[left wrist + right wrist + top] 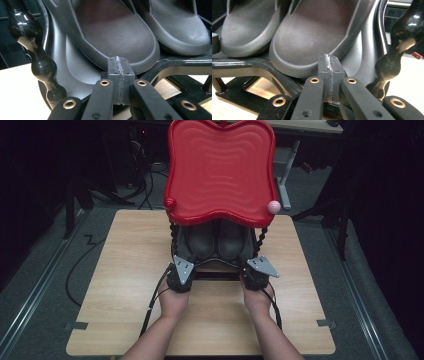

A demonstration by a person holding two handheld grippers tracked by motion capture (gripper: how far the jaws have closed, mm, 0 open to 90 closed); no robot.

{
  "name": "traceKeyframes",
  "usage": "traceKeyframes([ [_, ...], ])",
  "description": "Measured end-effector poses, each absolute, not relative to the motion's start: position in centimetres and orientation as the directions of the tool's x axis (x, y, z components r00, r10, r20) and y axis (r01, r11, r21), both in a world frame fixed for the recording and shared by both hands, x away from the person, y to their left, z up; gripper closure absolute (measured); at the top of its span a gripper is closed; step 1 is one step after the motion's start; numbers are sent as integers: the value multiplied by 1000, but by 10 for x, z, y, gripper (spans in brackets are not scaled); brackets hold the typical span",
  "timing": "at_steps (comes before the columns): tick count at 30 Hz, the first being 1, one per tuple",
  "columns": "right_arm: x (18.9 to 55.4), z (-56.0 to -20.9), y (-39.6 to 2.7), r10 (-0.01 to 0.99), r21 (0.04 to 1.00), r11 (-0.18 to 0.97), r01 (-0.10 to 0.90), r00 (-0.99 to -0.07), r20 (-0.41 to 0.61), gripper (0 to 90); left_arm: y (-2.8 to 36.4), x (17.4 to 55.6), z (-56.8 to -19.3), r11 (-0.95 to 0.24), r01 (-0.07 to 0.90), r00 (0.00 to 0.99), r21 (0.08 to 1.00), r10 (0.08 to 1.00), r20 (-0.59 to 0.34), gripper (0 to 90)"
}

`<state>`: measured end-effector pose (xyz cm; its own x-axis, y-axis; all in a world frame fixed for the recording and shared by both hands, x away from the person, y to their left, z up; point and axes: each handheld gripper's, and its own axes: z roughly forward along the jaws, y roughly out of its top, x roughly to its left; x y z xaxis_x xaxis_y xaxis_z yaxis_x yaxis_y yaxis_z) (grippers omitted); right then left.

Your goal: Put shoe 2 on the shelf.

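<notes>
Shoes (120, 37) just beyond shut left gripper (120, 65)

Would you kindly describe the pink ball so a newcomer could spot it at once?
Find the big red tray standing above the wooden table. Follow its lower edge to the corner on the right of the high view: the pink ball sits there. Its twin at the opposite corner is red; this one is pale pink.

The red tray (220, 165) looks like glossy plastic, moulded in rippled waves. The two dark shoes (117, 35) below it have a matt, finely grained rubbery surface. The turned black posts (37, 60) shine like lacquer. The desk (125, 285) is pale, smooth wood-grain; each gripper's (181, 279) top plate is dull grey metal
</notes>
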<state>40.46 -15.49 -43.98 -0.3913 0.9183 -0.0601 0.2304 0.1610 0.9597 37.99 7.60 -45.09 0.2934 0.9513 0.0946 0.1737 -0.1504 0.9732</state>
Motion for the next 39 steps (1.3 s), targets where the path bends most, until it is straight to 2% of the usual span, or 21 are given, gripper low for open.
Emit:
traceKeyframes([
  [16, 400, -434, -161, 922, 966, 147, 215, -384, -54, 896, 84, 372, -442, -143, 145, 287, 979, 953, 96, 844],
  [23, 392, -432, -159, 913, 968, 150, 200, -403, -59, 867, 86, 364, -443, -136, 141, 306, 981, 948, 87, 812],
  [33, 369, -450, -157, 876, 960, 177, 218, -479, -52, 752, 96, 338, -461, -152, 180, 387, 972, 919, 72, 640],
  [39, 355, -465, -163, 862, 949, 190, 253, -505, -38, 599, 109, 321, -479, -204, 238, 432, 950, 898, 85, 497],
])
